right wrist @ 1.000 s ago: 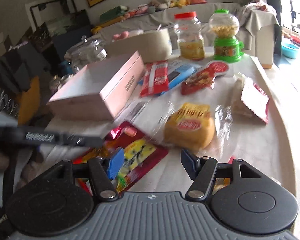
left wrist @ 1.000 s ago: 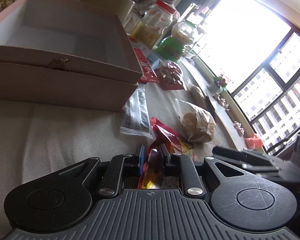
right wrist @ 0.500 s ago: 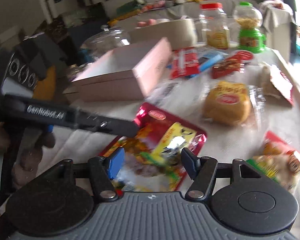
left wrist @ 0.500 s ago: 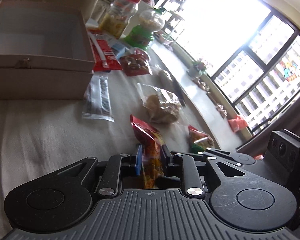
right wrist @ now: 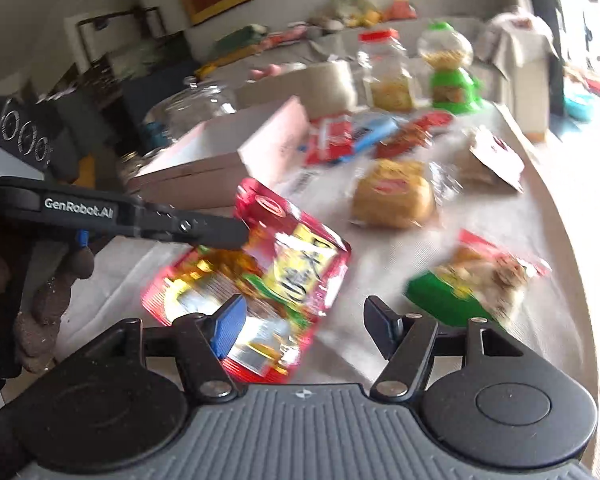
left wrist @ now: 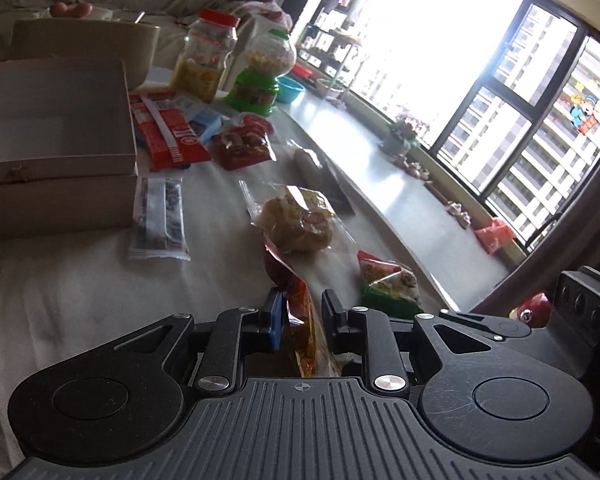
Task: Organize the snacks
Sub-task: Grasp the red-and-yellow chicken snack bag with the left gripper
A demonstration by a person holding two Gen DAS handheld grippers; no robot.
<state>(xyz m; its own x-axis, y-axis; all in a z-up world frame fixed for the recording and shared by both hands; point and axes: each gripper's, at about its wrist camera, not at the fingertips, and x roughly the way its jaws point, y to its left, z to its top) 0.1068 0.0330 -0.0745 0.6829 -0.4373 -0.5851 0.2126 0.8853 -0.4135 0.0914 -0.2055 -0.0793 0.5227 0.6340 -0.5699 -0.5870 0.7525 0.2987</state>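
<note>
A red snack packet [left wrist: 306, 340] stands on edge between the fingers of my left gripper [left wrist: 302, 300], which is shut on it. The right wrist view shows that packet [right wrist: 268, 276] lifted off the white cloth, pinched at its upper left edge by the left gripper [right wrist: 220, 236]. My right gripper [right wrist: 306, 320] is open just in front of the packet's lower edge, not touching it. The open pink box [left wrist: 56, 168] sits at the far left, empty inside.
On the cloth lie a wrapped bun [left wrist: 296, 224], a green and red packet [left wrist: 388, 284], a grey sachet [left wrist: 160, 216] and red packets [left wrist: 168, 136]. A jar [left wrist: 204, 64] and a green dispenser [left wrist: 260, 80] stand behind. A gloved hand [right wrist: 48, 300] holds the left gripper.
The left gripper has lifted the red packet off the cloth and swung right, away from the box. The right gripper has moved closer to the packet; the green packet has come into view.
</note>
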